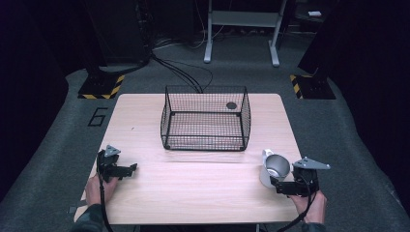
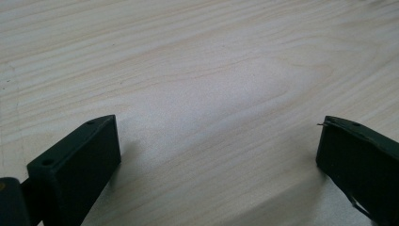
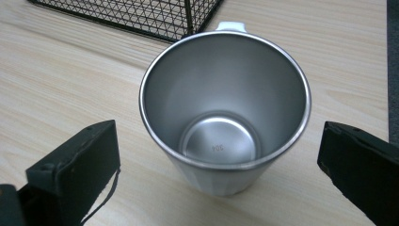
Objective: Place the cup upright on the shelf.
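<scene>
An empty steel cup [image 1: 274,166] with a white handle stands upright near the table's front right corner. My right gripper [image 1: 277,184] is just on the near side of it, open. In the right gripper view the cup [image 3: 225,113] rises between and ahead of the two spread jaws, and neither touches it. A black wire basket [image 1: 205,87] stands at the middle back of the wooden table [image 1: 193,193]. My left gripper [image 1: 130,169] rests at the front left, open, with bare wood between its jaws [image 2: 215,123].
A corner of the wire basket [image 3: 141,16] lies just beyond the cup. A small dark round spot [image 1: 231,105] shows through the basket's far right mesh. The table's right edge runs close beside the cup. Grey floor, cables and stand bases lie beyond.
</scene>
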The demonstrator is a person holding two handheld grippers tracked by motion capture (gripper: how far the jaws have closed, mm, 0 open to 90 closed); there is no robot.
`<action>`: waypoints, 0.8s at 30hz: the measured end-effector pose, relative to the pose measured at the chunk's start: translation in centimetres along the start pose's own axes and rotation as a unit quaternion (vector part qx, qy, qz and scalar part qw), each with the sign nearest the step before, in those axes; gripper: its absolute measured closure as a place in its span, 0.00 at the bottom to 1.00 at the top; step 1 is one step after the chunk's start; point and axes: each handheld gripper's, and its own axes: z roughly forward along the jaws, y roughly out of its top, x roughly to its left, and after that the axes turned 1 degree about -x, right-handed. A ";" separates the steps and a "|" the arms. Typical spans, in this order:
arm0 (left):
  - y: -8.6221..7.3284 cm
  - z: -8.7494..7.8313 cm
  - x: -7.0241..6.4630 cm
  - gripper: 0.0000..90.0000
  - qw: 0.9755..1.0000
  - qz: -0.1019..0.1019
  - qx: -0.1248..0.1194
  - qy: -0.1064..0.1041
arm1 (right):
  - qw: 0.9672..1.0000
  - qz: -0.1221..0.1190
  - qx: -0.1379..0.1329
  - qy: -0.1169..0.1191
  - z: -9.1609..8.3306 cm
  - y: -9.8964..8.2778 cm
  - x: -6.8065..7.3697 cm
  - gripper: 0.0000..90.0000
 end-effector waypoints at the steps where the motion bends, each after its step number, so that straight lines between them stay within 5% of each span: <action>1: 0.0 0.0 0.0 0.00 1.000 0.000 0.000 0.000 | 1.000 0.001 0.001 -0.003 0.2 0.2 0.0 0.00; 24: 0.0 0.0 -0.1 0.00 1.000 -0.004 -0.001 0.000 | 0.997 -0.002 0.069 -0.035 4.0 2.4 0.9 0.00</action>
